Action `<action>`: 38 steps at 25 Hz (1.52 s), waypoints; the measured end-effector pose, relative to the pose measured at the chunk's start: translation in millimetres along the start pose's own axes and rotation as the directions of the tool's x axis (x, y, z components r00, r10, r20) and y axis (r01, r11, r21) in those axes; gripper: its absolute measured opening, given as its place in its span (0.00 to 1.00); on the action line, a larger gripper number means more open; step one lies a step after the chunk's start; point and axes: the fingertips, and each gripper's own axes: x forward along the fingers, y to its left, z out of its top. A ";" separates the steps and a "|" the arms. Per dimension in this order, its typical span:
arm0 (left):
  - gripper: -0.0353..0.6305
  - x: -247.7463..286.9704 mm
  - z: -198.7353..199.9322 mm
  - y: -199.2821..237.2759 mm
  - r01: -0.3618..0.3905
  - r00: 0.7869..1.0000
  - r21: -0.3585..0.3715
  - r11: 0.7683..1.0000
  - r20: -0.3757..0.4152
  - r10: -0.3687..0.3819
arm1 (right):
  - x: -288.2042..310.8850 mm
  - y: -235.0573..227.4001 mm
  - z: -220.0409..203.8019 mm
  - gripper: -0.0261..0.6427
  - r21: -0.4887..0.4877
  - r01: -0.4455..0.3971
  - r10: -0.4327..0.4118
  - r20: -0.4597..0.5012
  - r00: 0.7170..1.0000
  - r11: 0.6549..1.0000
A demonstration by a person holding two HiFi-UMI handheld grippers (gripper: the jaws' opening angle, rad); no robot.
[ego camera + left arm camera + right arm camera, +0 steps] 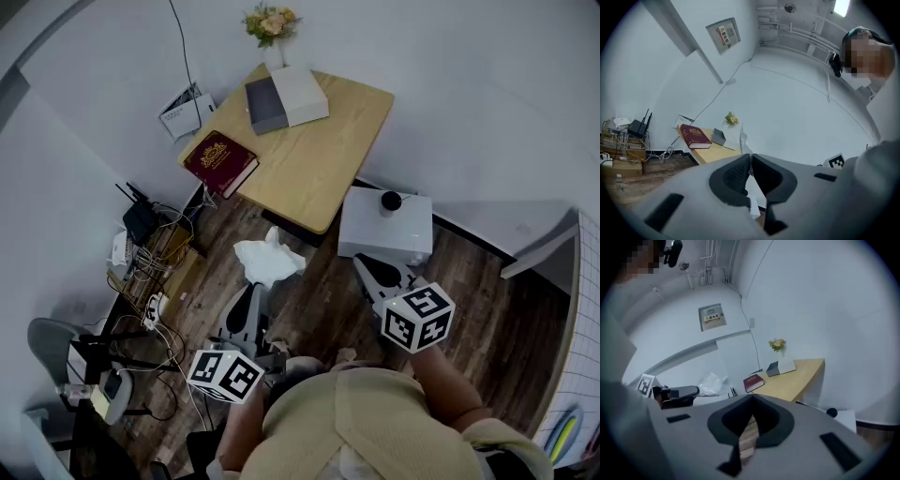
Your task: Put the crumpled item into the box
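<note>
Between the closed jaws of the left gripper [751,157] sits the crumpled white paper wad [267,261], pinched for carrying above the floor. To its right, the right gripper [751,398] is closed and empty, near the white square box [412,246], probably the target. The gold lettering on the dark red hardcover book [218,161] beyond is unreadable.

One wooden table [328,178] carries three things: one dark red book [220,161] at its left corner, and one grey-and-white box [286,98] and one vase of flowers [271,33] at its far corner. Beside the table's near edge stands one white cabinet [386,234] with one black ball [391,200] on top. There is one crumpled white paper [267,261]. Two grippers: the left gripper [255,289] and the right gripper [368,268].
</note>
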 end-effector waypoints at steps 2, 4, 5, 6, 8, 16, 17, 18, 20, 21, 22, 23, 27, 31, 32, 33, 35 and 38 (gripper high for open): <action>0.10 -0.1 -1.6 -1.6 -0.002 1.000 -0.002 1.000 0.000 0.002 | -2.6 -2.0 1.4 0.08 0.017 0.004 -0.005 0.015 1.000 1.000; 0.10 0.1 -3.1 -2.6 -0.004 1.000 -0.006 1.000 -0.001 0.004 | -4.4 -3.1 2.2 0.08 0.037 0.003 -0.004 0.024 1.000 0.999; 0.10 0.5 -3.5 -2.9 -0.004 1.000 -0.008 1.000 -0.001 0.004 | -4.6 -3.5 2.6 0.08 0.044 0.003 -0.004 0.026 1.000 0.999; 0.10 1.1 -3.5 -3.1 -0.004 1.000 -0.009 1.000 -0.001 0.004 | -4.4 -3.8 3.1 0.08 0.047 0.003 -0.004 0.027 1.000 0.999; 0.10 2.8 -3.3 -3.1 -0.003 1.000 -0.008 1.000 0.002 0.003 | -3.4 -4.7 3.4 0.08 0.042 0.003 -0.004 0.026 1.000 0.999; 0.10 2.2 -12.3 1.3 -0.009 1.000 -0.007 1.000 -0.001 0.009 | -2.7 -5.9 -10.4 0.08 0.048 -0.003 0.004 -0.018 1.000 0.999; 0.10 1.6 -12.4 1.1 -0.012 1.000 -0.007 1.000 -0.003 0.012 | -2.2 -5.7 -11.1 0.08 0.050 -0.005 0.006 -0.022 1.000 0.999; 0.10 1.4 -12.1 1.1 -0.014 1.000 -0.006 1.000 -0.004 0.014 | -1.2 -5.6 -11.1 0.08 0.052 -0.008 0.009 -0.025 1.000 0.999; 0.10 1.8 -10.8 2.4 -0.018 1.000 -0.005 1.000 -0.007 0.018 | 2.3 -4.9 -10.5 0.08 0.054 -0.012 0.014 -0.028 1.000 0.998; 0.10 2.0 -9.9 4.0 -0.020 1.000 -0.005 1.000 -0.008 0.020 | 4.7 -4.0 -10.4 0.08 0.054 -0.014 0.016 -0.030 0.999 0.998; 0.10 2.3 -9.0 6.2 -0.022 1.000 -0.005 1.000 -0.008 0.022 | 7.2 -2.8 -10.5 0.08 0.054 -0.016 0.018 -0.032 0.999 0.998; 0.10 3.0 -8.3 8.8 -0.024 1.000 -0.006 1.000 -0.009 0.024 | 9.7 -1.5 -10.9 0.08 0.054 -0.018 0.020 -0.035 0.999 0.998; 0.10 11.7 -7.6 16.9 -0.019 1.000 -0.015 1.000 -0.014 0.019 | 16.7 -1.6 -12.2 0.08 0.051 -0.013 0.015 -0.050 0.999 0.999; 0.10 27.1 -3.7 23.3 0.002 1.000 -0.016 1.000 -0.022 -0.002 | 23.9 -9.9 -6.6 0.08 0.052 0.012 -0.009 -0.051 0.999 0.999; 0.10 31.1 -1.8 25.5 0.005 1.000 -0.017 1.000 -0.022 -0.005 | 26.7 -12.0 -4.5 0.08 0.051 0.017 -0.014 -0.051 0.999 0.999; 0.10 35.0 0.3 27.8 0.006 1.000 -0.016 1.000 -0.019 -0.006 | 30.0 -14.1 -2.4 0.08 0.049 0.020 -0.018 -0.052 0.998 0.999; 0.10 41.9 4.3 33.2 0.002 1.000 -0.010 1.000 -0.012 -0.002 | 38.4 -16.7 1.3 0.08 0.044 0.022 -0.020 -0.056 0.998 0.999; 0.10 50.8 6.2 42.4 -0.004 1.000 0.003 1.000 -0.024 0.004 | 53.8 -17.3 6.5 0.08 0.041 0.021 -0.018 -0.066 0.998 0.999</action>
